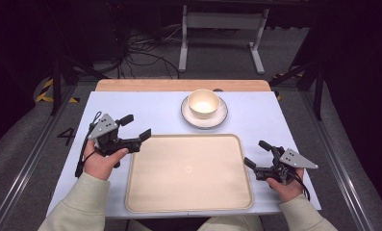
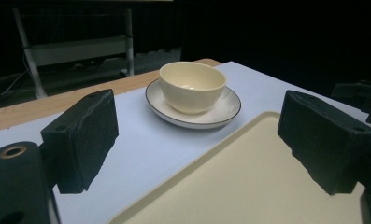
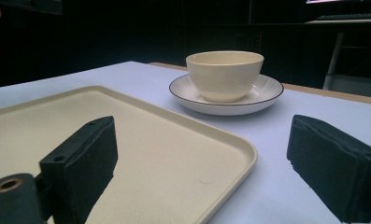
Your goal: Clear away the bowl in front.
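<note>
A cream bowl (image 1: 203,103) sits on a white plate (image 1: 204,119) with a dark rim at the far middle of the table. In front of them lies a large beige tray (image 1: 189,172), bare inside. My left gripper (image 1: 135,127) is lifted off the table by the tray's far left corner, open with nothing between its jaws; the bowl (image 2: 192,86) and plate (image 2: 193,107) lie ahead of it. My right gripper (image 1: 257,153) rests low beside the tray's right edge, open and empty, with the bowl (image 3: 224,73) on the plate (image 3: 226,100) beyond the tray (image 3: 127,149).
The table top is pale blue (image 1: 256,110) with a wooden strip (image 1: 181,85) along its far edge. Behind it stand a white frame (image 1: 222,29) and cables on the dark floor.
</note>
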The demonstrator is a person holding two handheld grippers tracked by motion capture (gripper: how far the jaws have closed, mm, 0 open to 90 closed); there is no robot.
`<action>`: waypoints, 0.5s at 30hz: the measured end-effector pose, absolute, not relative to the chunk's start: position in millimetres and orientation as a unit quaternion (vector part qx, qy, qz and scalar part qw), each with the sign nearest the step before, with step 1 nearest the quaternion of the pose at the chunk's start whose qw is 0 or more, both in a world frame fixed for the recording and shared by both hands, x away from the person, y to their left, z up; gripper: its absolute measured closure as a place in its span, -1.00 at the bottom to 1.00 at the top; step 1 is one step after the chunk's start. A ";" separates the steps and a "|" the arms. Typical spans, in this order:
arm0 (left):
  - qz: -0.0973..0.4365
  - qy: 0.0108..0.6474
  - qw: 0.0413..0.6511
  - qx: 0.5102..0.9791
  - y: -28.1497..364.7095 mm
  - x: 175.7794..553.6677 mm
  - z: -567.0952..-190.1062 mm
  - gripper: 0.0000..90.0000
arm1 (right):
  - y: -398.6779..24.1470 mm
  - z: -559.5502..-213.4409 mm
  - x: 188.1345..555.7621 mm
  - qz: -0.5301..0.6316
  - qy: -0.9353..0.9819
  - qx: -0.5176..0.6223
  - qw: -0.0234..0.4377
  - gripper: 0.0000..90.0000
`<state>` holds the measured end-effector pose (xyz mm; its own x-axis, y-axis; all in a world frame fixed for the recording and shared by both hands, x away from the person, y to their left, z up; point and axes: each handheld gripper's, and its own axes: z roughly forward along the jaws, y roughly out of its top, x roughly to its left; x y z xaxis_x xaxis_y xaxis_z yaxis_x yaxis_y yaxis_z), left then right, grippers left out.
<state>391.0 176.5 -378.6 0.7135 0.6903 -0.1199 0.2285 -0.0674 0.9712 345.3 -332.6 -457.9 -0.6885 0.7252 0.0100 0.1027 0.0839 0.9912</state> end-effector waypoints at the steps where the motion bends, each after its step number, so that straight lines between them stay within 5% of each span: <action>1: 0.189 0.327 0.602 0.703 174.5 392.9 -377.6 -0.70 | -332.7 -458.0 345.0 0.608 0.689 0.299 0.257 -0.82; 15: 0.185 0.325 0.592 0.714 142.8 416.4 -365.6 -0.70 | -333.6 -458.6 343.2 0.614 0.685 0.293 0.261 -0.82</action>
<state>416.4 142.8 -365.6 0.7203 0.6831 -0.1204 0.2453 -0.0886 0.9654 343.2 -333.6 -458.6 -0.6919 0.7220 0.0030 0.0818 0.0742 0.9939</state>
